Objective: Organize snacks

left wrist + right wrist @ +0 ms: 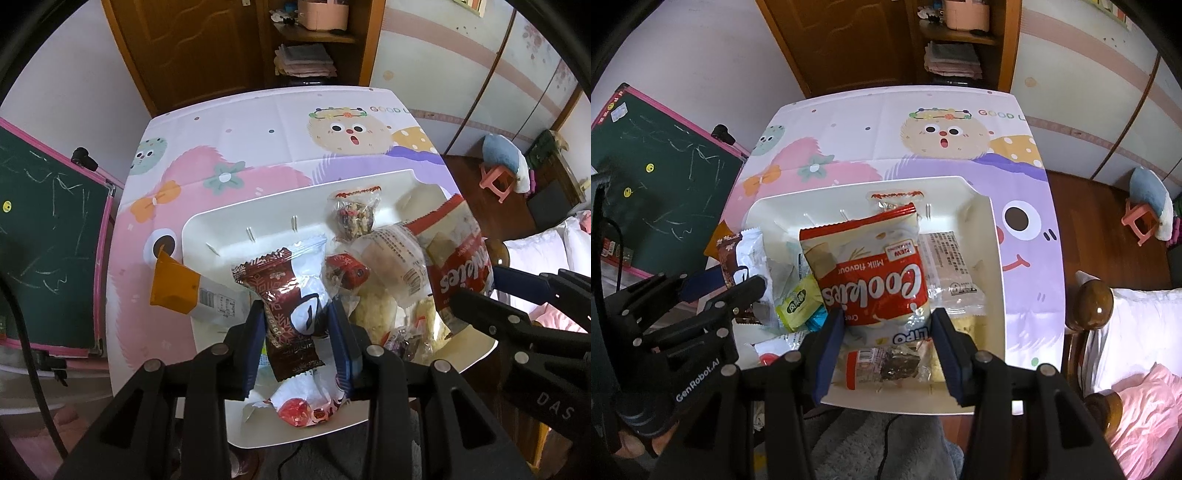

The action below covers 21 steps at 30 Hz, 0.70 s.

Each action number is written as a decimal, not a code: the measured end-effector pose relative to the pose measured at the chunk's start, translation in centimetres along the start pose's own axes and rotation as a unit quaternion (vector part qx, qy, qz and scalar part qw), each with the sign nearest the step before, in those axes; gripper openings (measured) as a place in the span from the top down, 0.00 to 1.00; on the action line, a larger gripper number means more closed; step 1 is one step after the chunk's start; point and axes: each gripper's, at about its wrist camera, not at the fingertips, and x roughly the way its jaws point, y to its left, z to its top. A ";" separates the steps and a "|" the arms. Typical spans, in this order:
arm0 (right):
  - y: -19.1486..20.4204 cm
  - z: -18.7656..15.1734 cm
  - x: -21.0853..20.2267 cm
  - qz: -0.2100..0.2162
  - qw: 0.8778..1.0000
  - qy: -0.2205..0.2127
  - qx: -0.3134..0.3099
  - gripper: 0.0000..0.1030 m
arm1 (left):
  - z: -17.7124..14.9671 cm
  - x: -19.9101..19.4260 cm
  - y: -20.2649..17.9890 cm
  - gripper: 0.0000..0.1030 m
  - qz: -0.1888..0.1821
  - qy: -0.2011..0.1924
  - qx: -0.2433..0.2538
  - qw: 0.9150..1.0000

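My left gripper (299, 332) is shut on a brown snowflake-print packet (275, 291) and a white packet (310, 258) behind it, held over the left part of the white tray (229, 229). My right gripper (888, 336) is shut on a red and white Cookies bag (871, 273), its blue pads (829, 343) pressing the bag's lower sides above the tray (993, 258). That bag (458, 258) and the right gripper (480, 295) also show in the left wrist view. The left gripper (738, 291) shows at the left of the right wrist view.
Several more snacks lie in the tray: a nut-mix packet (352, 218), a clear-wrapped cake (391, 258), a green candy (798, 301), a dark bar (882, 363). An orange-capped packet (173, 280) lies off the tray's left edge. A chalkboard (44, 229) stands left, a bed (1137, 332) right.
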 end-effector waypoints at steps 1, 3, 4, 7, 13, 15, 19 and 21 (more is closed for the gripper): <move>0.0 0.0 0.0 -0.001 1.000 -0.001 0.000 0.52 | 0.0 0.0 0.0 0.68 0.000 0.000 0.000 1.000; 0.1 0.1 0.0 -0.002 1.000 -0.004 -0.002 0.52 | 0.1 -0.1 0.0 0.65 0.001 -0.001 -0.002 1.000; 0.1 0.2 0.0 -0.002 1.000 -0.006 -0.002 0.52 | 0.1 -0.1 0.1 0.62 0.000 -0.002 -0.004 1.000; -0.1 0.3 0.0 0.000 1.000 -0.009 0.005 0.52 | 0.1 -0.4 0.3 0.20 0.003 -0.009 -0.014 1.000; -0.9 0.4 0.2 -0.002 1.000 -0.012 0.026 0.49 | 0.4 -0.4 1.1 0.11 -0.004 -0.009 -0.032 0.999; -0.9 0.4 0.1 -0.003 1.000 -0.014 0.027 0.49 | 0.3 -0.2 1.1 0.11 -0.005 -0.005 -0.033 0.999; -0.6 0.4 0.0 -0.008 0.999 -0.023 0.023 0.49 | 0.1 -0.3 1.0 0.11 0.000 -0.007 -0.030 1.000; -0.4 0.3 -0.1 -0.010 0.999 -0.028 0.021 0.49 | 0.0 -0.5 1.1 0.11 -0.001 -0.010 -0.031 0.999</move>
